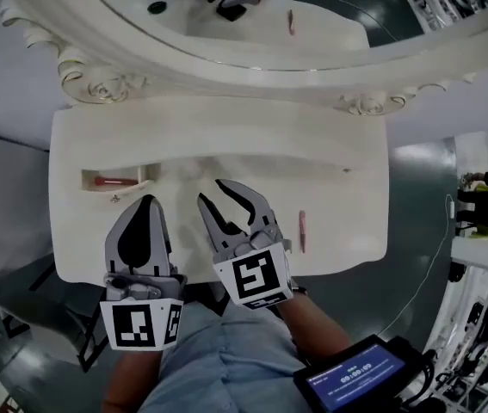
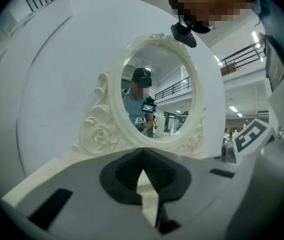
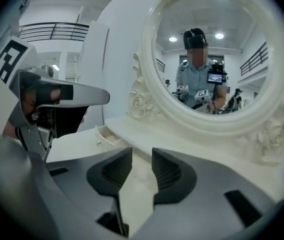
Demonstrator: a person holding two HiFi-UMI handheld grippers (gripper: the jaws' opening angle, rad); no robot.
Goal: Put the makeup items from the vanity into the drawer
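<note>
A slim pink makeup stick (image 1: pixel 302 231) lies on the white vanity top (image 1: pixel 347 222), right of my right gripper. At the left a small drawer (image 1: pixel 146 175) stands pulled out, with a red item (image 1: pixel 106 181) lying in it. My left gripper (image 1: pixel 147 200) hovers just in front of the drawer, its jaws together and empty; the tips (image 2: pixel 143 154) meet in the left gripper view. My right gripper (image 1: pixel 212 192) is over the middle of the top with a gap between its jaws (image 3: pixel 142 159) and nothing in it. The drawer (image 3: pixel 106 136) shows to its left.
A large oval mirror in an ornate cream frame (image 1: pixel 226 58) rises at the back of the vanity and reflects the pink stick. A tiny dark speck (image 1: pixel 345 170) sits far right on the top. A device with a blue screen (image 1: pixel 355 375) hangs near my body.
</note>
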